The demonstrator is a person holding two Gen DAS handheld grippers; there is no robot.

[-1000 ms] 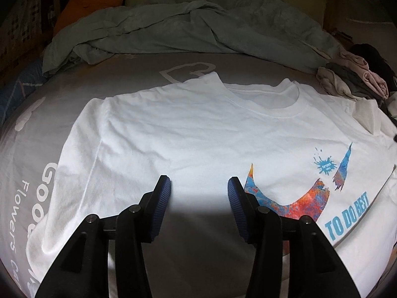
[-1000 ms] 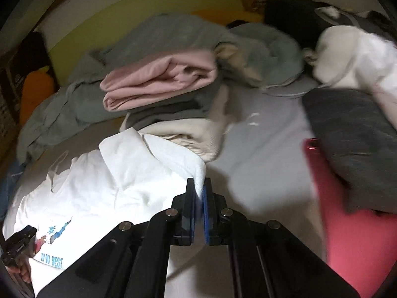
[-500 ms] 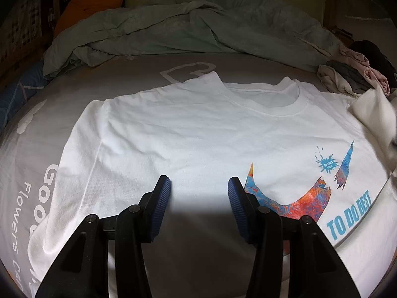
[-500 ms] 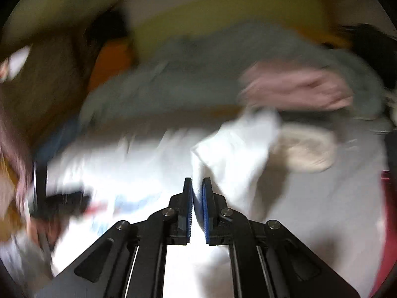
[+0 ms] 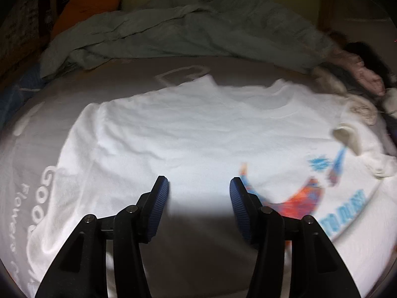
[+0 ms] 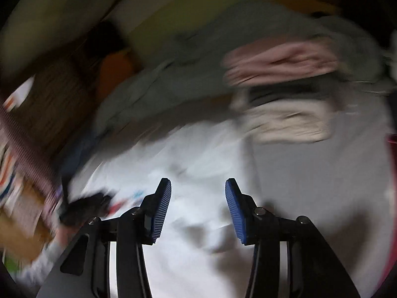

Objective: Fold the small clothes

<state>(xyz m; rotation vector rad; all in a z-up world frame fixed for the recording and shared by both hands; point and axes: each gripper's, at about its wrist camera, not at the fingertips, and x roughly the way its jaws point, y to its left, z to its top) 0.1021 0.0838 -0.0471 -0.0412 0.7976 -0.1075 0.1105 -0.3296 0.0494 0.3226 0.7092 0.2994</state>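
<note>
A white T-shirt (image 5: 198, 134) with an orange and blue print lies front up on the grey bed sheet (image 5: 119, 82). Its right sleeve (image 5: 347, 136) is turned in over the chest. My left gripper (image 5: 198, 186) hovers over the shirt's lower middle, its jaws opening slightly, nothing between them. The right wrist view is blurred by motion. In it my right gripper (image 6: 198, 188) hangs above the white T-shirt (image 6: 188, 164), its jaws opening, with no cloth between the blue pads (image 6: 161, 206).
A rumpled grey-green blanket (image 5: 188, 32) lies along the far side. A stack of folded clothes, pink on top (image 6: 282, 59), sits beyond the shirt's right shoulder. An orange cushion (image 5: 89, 5) is at the far left. A red item (image 6: 392, 164) borders the right.
My right gripper was shut on the shirt's right sleeve, carried it in over the chest, then let go and its jaws spread. The left gripper stayed put.
</note>
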